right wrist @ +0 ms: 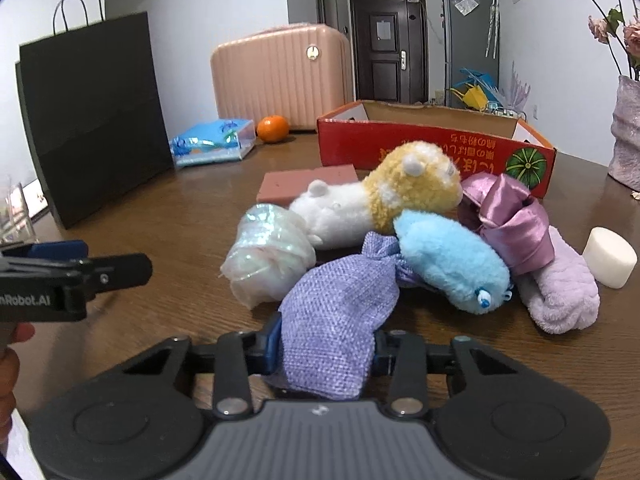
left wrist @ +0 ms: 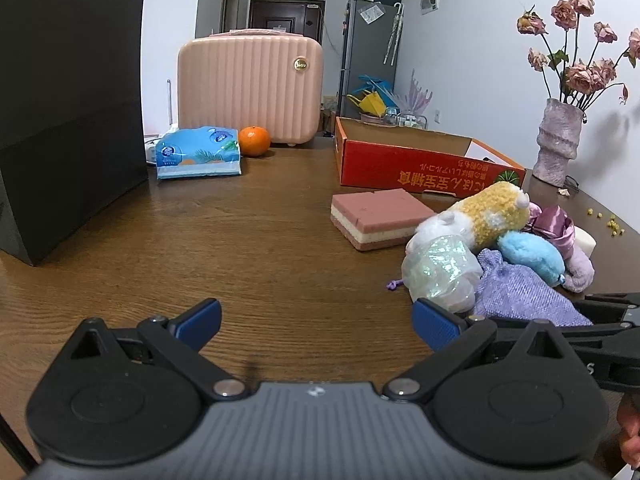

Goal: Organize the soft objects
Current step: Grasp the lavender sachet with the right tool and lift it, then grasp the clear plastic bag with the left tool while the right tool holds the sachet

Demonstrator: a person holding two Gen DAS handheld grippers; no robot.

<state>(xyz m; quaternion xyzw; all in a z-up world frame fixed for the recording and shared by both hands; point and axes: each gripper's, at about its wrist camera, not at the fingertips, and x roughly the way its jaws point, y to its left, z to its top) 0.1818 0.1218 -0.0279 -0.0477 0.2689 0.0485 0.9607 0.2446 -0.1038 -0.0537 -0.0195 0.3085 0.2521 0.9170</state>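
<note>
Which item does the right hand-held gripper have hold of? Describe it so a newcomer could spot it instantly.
Start at the red cardboard box on the wooden table; in front of it lies a heap of soft things. Nearest the camera, clamped in the right hand-held gripper, is the lavender woven pouch: coarse weave with a cinched neck, unlike the fluffy blue plush beside it.

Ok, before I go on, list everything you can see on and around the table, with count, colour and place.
drawstring pouch: 1, lilac, front of pile, in right gripper
blue plush: 1, light blue, on pouch's neck
hamster plush: 1, yellow and white, behind blue plush
plastic bundle: 1, iridescent clear, pile's left
satin bow: 1, mauve, pile's right
fuzzy sock: 1, lilac, under bow
sponge: 1, pink and cream, behind pile
foam cylinder: 1, white, far right
cardboard box: 1, red, behind pile
tissue pack: 1, blue, back left
orange: 1
suitcase: 1, pink
paper bag: 1, black, left
vase: 1, pinkish, dried roses
left gripper: open
right gripper: shut on pouch
</note>
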